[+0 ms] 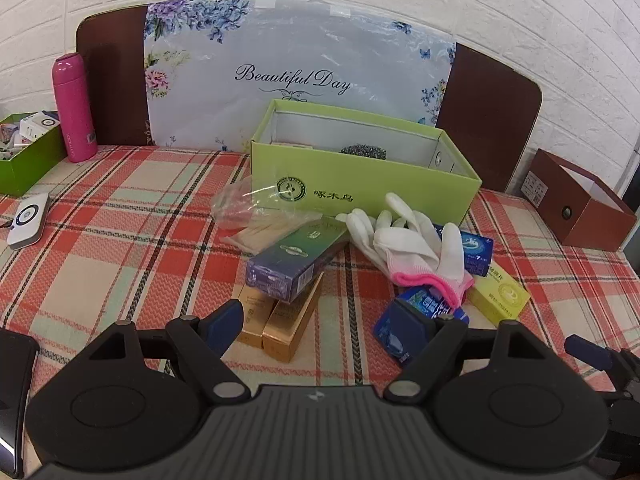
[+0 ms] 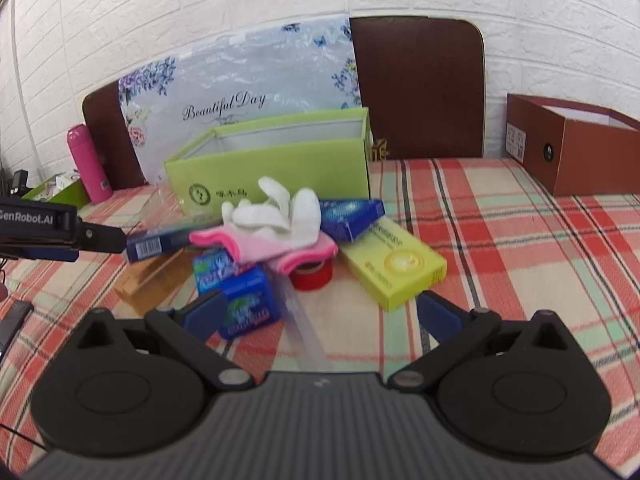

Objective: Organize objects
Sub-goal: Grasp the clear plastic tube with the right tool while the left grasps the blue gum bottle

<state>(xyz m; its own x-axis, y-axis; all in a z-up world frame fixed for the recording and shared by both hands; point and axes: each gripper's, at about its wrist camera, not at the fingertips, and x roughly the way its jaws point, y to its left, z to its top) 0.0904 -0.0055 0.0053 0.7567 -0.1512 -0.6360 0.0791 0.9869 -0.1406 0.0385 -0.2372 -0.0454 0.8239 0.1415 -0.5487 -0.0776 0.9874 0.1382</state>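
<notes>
Currently the left gripper (image 1: 324, 326) is standing wide open and holding nothing, its fingers hovering just in front of the pile that lies before the green box (image 1: 360, 184); its left finger is sitting beside the gold boxes (image 1: 280, 320) and its right finger is overlapping the blue wipes pack (image 1: 416, 316) in view, contact not determinable. The right gripper (image 2: 320, 312) is likewise spreading wide and gripping nothing, its left finger sitting at the blue wipes pack (image 2: 240, 296), its right finger near the yellow box (image 2: 396, 268).

The green box, standing open at the rear of the checked bench (image 1: 120, 240), is holding a dark scouring ball (image 1: 363, 151) against its front wall. Directly in front of the green box are lying white gloves (image 1: 408, 244) with pink cuffs, a dark blue-green carton (image 1: 296, 260) resting on the gold boxes, a clear bag (image 1: 256, 216), a blue box (image 2: 352, 216) and a red tape roll (image 2: 312, 276). Far right of the green box, a brown box (image 2: 576, 148) is standing open, contents unseen. Far left of it, a smaller green tray (image 1: 28, 160) is holding small white packages beside a pink bottle (image 1: 74, 108).
</notes>
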